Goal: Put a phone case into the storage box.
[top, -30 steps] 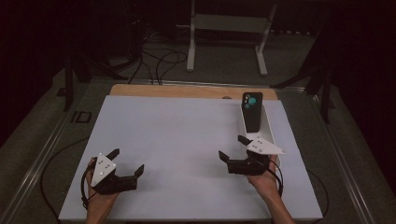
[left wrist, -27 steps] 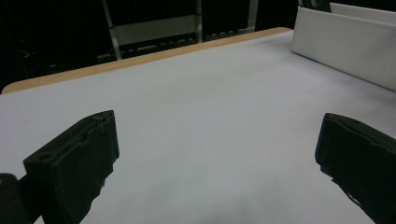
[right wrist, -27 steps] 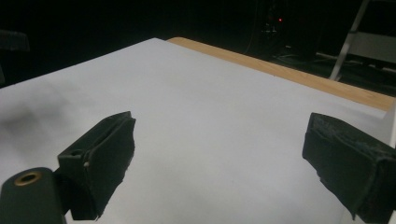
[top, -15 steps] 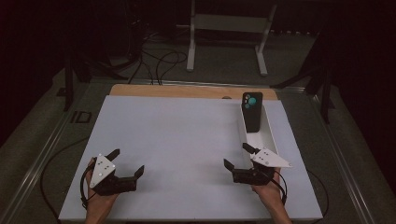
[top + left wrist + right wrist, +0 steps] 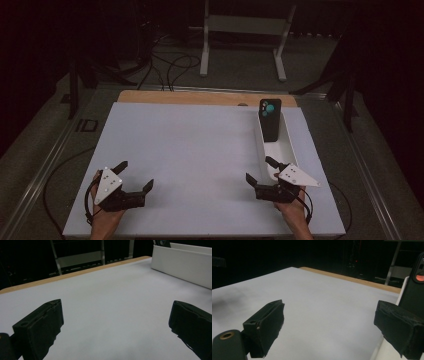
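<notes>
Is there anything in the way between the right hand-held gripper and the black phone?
Nothing visible blocks it. The right hand-held gripper sits open at the near end of the white tray, and the black phone stands at the tray's far end. Between them is only bare tray.

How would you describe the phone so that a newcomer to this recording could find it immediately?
Start at the white table mat and go to its far right side, where a long white tray lies. The phone stands at the tray's far end, dark with teal camera rings, the sole dark item there.
</notes>
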Motion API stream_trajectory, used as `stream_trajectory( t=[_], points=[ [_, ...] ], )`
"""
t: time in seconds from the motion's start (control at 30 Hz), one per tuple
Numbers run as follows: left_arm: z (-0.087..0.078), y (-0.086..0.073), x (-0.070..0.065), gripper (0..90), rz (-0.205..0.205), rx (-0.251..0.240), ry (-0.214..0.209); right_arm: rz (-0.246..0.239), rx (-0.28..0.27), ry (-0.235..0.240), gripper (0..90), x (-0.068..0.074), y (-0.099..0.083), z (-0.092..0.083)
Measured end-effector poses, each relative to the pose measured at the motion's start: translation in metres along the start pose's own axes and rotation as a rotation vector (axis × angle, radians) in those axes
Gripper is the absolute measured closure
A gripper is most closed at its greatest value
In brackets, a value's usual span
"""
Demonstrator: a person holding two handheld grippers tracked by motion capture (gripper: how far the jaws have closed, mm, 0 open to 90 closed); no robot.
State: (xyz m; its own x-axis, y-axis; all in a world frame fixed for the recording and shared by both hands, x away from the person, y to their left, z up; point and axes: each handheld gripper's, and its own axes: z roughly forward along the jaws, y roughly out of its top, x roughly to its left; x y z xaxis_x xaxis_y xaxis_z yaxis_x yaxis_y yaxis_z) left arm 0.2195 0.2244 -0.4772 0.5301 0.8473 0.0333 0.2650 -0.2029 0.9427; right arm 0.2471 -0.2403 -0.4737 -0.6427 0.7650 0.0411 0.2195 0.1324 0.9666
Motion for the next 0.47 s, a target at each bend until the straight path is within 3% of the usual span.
stream_trajectory(
  t=[0.17, 0.47],
  points=[
    [0.0016, -0.0023, 0.0006, 0.0, 0.000, 0.005, 0.004, -0.023, 0.004, -0.004, 8.9, -0.0001, -0.0024, 0.0007],
    [0.0024, -0.0032, 0.0033, 0.0, -0.005, 0.008, 0.014, -0.021, -0.007, 0.000, 8.9, -0.0018, -0.0025, 0.0001]
  ],
)
